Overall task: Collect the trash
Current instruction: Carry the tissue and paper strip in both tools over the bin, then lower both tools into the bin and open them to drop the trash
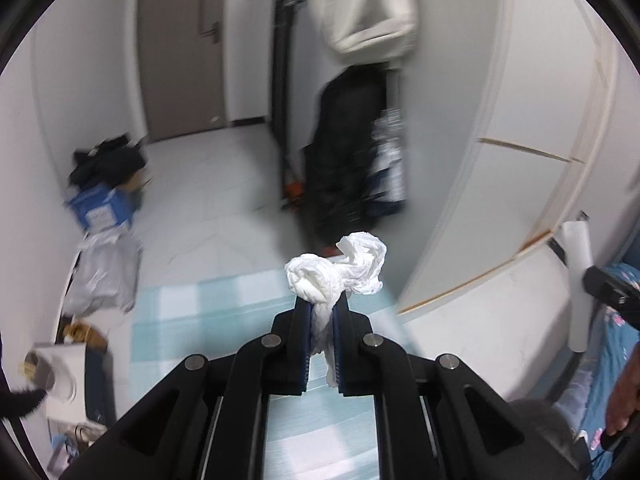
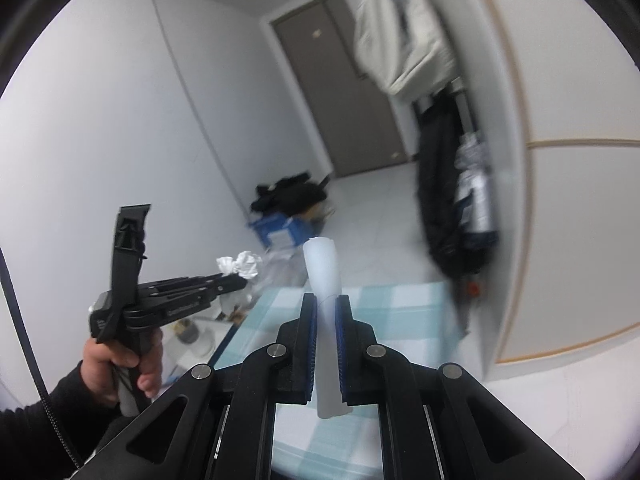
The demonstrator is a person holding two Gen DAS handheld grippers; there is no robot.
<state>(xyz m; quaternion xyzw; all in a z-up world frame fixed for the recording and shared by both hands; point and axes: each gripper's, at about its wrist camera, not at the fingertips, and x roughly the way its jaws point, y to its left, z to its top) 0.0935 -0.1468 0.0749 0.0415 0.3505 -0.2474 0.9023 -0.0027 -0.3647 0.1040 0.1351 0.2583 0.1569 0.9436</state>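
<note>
Crumpled white tissue (image 1: 340, 276) sits pinched between the blue-padded fingers (image 1: 304, 336) of the left gripper (image 1: 322, 320), its jaws closed almost fully on the wad, so that most of the paper bulges out past the fingertips and a twisted tail hangs down between the pads. In the right wrist view the same wad (image 2: 240, 266) shows at the tip of that gripper (image 2: 234, 280), held up in the air by a hand (image 2: 120, 368) in a dark sleeve. The right gripper (image 2: 326, 332) is likewise clamped nearly shut, on a pale rolled tube of paper or plastic (image 2: 324, 280) that stands upright between its fingers (image 2: 310, 344) and pokes out above and below them; what it is made of cannot be told. Below both grippers lies a light blue and white checked mat (image 1: 224, 300) on a pale tiled floor (image 1: 224, 168). By the left wall sit a blue box (image 1: 102, 206) topped with dark clothes and a grey plastic bag (image 1: 106, 272). Further off are a brown door (image 1: 176, 48), a black garment (image 1: 344, 152) hanging beside a white wardrobe (image 1: 500, 152), and a pale jacket (image 1: 368, 4) above it
</note>
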